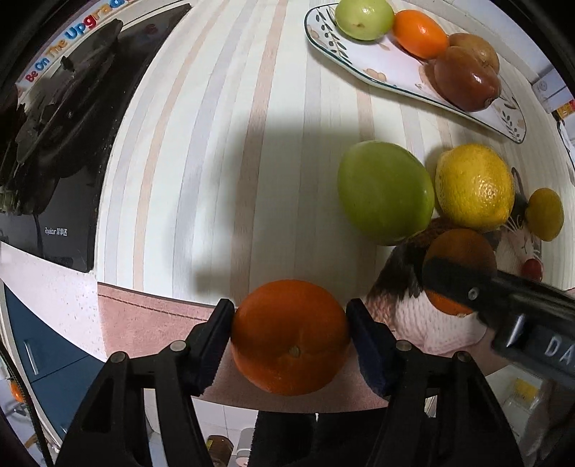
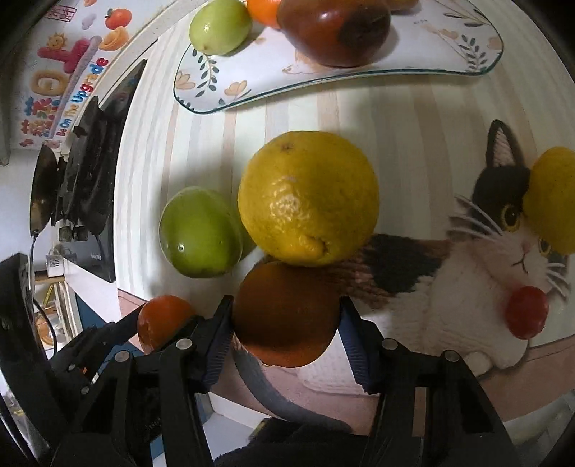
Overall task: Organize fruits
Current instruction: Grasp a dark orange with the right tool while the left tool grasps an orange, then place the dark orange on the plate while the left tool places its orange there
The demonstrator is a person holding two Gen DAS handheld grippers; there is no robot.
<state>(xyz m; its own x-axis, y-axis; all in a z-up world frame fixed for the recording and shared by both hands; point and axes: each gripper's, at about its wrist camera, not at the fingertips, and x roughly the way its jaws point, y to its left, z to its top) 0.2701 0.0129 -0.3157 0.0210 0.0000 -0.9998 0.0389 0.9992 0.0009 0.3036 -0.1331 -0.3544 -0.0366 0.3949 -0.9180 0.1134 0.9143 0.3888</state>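
My left gripper [image 1: 290, 316] is shut on an orange [image 1: 290, 337] near the front edge of the mat. My right gripper [image 2: 285, 309] is shut on a second orange [image 2: 285, 314], which also shows in the left wrist view [image 1: 461, 251]. A green apple [image 2: 199, 233] and a big lemon [image 2: 309, 197] lie just beyond it. A smaller lemon [image 2: 553, 197] and a small red fruit [image 2: 526, 312] lie to the right. A floral plate [image 1: 363, 61] at the back holds a green apple [image 1: 363, 18], an orange [image 1: 418, 34], a dark red fruit [image 1: 465, 79] and a brown fruit [image 1: 478, 48].
A striped mat [image 1: 215, 161] with a cat picture [image 2: 467, 258] covers the counter. A black stove [image 1: 54, 143] stands at the left. The counter's front edge [image 1: 143, 309] runs just under my grippers.
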